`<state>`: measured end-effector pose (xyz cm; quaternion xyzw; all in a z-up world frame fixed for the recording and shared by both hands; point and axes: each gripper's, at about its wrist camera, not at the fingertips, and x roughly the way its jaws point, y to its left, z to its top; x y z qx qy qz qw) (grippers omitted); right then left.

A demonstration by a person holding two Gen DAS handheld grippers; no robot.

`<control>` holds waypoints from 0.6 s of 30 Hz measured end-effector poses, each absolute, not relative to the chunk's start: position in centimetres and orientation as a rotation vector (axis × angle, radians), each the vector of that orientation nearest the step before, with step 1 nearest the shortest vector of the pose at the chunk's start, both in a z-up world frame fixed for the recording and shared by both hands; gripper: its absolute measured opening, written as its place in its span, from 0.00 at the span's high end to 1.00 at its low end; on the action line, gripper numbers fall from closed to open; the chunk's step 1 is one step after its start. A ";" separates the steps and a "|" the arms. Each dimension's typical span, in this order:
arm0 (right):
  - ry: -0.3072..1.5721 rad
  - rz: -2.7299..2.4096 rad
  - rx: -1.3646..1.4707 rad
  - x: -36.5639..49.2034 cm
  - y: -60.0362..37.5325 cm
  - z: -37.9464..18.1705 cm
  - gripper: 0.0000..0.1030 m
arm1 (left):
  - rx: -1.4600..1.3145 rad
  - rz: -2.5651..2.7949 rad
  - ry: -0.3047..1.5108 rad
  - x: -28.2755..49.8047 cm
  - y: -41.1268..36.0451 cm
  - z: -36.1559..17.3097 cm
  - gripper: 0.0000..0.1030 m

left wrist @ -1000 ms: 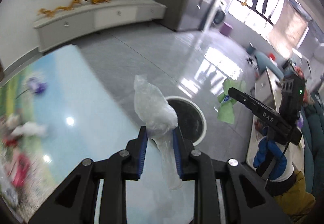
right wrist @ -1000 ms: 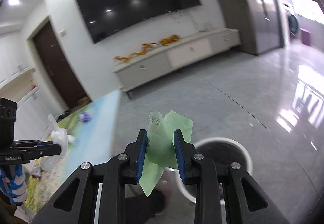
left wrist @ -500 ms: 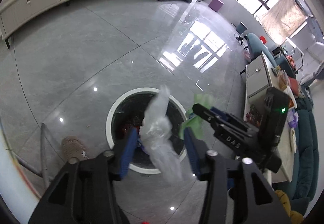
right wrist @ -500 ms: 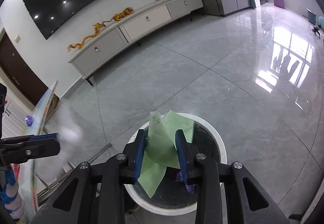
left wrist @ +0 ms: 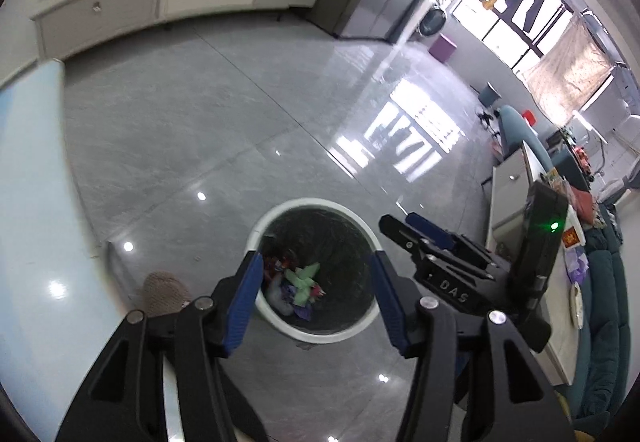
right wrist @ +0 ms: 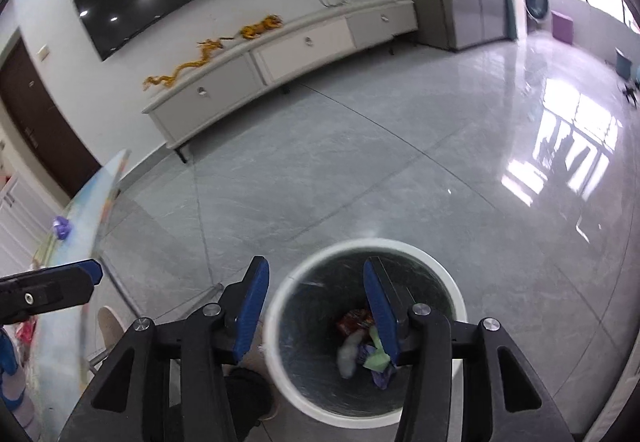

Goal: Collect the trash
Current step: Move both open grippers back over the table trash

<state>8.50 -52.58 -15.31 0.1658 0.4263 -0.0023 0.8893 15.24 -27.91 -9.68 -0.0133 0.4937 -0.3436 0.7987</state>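
A round white-rimmed bin with a dark liner stands on the grey floor below both grippers. At its bottom lies mixed trash: the green paper, a pale clear plastic bag and coloured wrappers. My left gripper hangs over the bin, open, with nothing between its blue pads. My right gripper is also above the bin, its jaws opening and empty. The right gripper shows in the left wrist view, and one left fingertip in the right wrist view.
A glossy light-blue table lies left of the bin, with a small purple object on it. A person's slippered foot is by the bin. A white low cabinet lines the far wall; a sofa and side table are on the right.
Both grippers swung from beside the table to above the bin and opened. The clear plastic bag dropped from the left gripper and the green paper from the right; both now lie in the bin.
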 end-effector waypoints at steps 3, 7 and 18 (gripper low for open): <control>0.838 0.050 0.302 8.9 -49.4 -12.3 0.54 | -0.022 -0.675 0.964 13.9 -23.6 -7.0 0.48; 0.780 0.138 0.251 9.2 -44.3 -8.5 0.54 | -0.001 -0.586 0.847 11.8 -16.8 -4.3 0.48; 0.718 0.390 0.097 9.5 -29.5 -2.5 0.54 | -0.074 -0.392 0.749 7.6 1.6 -2.8 0.48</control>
